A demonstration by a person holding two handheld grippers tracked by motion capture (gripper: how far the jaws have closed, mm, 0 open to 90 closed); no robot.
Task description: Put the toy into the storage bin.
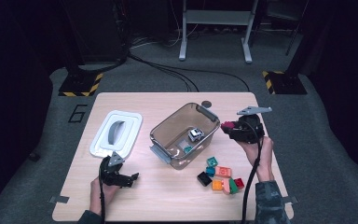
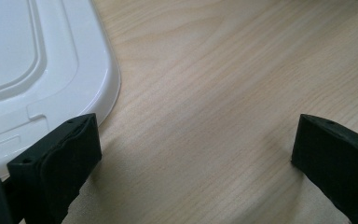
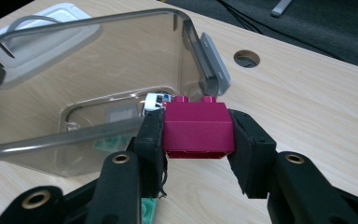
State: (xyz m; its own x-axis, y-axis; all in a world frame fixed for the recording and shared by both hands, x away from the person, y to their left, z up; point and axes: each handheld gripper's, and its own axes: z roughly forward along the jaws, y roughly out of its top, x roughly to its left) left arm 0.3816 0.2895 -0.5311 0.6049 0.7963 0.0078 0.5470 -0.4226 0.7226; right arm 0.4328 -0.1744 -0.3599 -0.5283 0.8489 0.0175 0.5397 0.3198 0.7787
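A clear plastic bin (image 1: 182,135) stands mid-table with a small white toy car (image 1: 195,134) and a teal brick (image 1: 187,149) inside. My right gripper (image 1: 227,127) hovers just right of the bin's rim, shut on a magenta brick (image 3: 196,130) whose studs point up; its pads press the brick's two sides. In the right gripper view the bin's wall (image 3: 93,126) lies just beyond the brick. My left gripper (image 1: 129,179) rests low at the table's front left, open with bare wood between its jaws.
A white lid (image 1: 115,133) lies left of the bin, its edge (image 2: 51,70) beside my left jaw. Several loose bricks (image 1: 221,178) in teal, black, orange, pink, green and red lie at the front right. A round cable hole (image 1: 206,103) sits behind the bin.
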